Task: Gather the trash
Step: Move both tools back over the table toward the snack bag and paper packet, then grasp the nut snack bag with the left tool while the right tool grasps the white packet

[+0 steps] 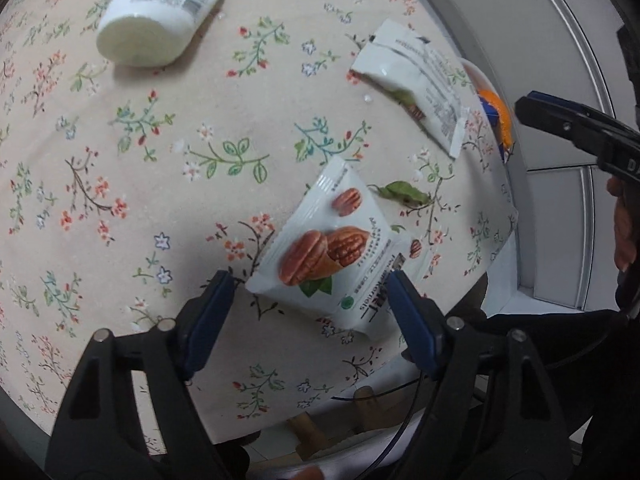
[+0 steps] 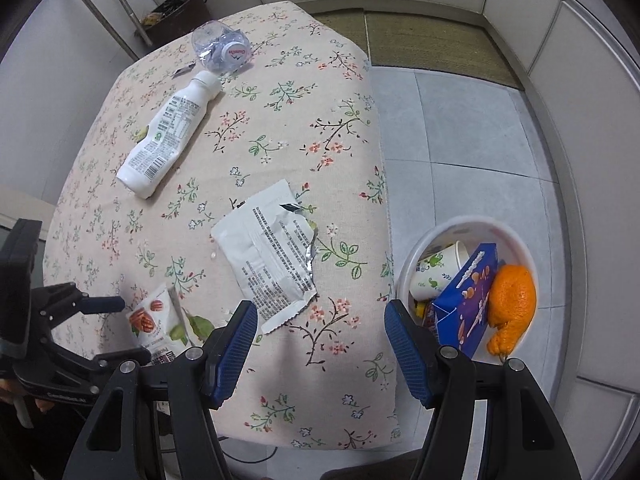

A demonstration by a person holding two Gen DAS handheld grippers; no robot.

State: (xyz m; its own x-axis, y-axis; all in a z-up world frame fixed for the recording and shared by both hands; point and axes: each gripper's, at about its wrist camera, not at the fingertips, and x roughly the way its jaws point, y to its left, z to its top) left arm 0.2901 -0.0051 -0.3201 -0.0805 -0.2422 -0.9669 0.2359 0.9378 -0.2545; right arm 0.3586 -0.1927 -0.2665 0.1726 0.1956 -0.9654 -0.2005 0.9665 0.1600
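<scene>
- Left wrist view: the left hand-held gripper [image 1: 310,286] is spread around the pecan packet [image 1: 332,252], pads not yet pressing. The slick film could skid sideways; the bench [image 1: 120,200] edge lies just beside its right finger.
- Right wrist view: the right hand-held gripper [image 2: 320,316] is spread and empty; the torn wrapper [image 2: 272,252] lies just ahead and the trash bowl [image 2: 516,236] to its right, off the bench.

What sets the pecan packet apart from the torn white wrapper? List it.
The pecan packet is puffy and looks sealed, with pecan pictures facing up; the torn white wrapper lies flat, ripped open, showing only small print. The packet sits between the left hand-held gripper fingers; the wrapper lies free of both. Both are white and rest on the floral tablecloth.
</scene>
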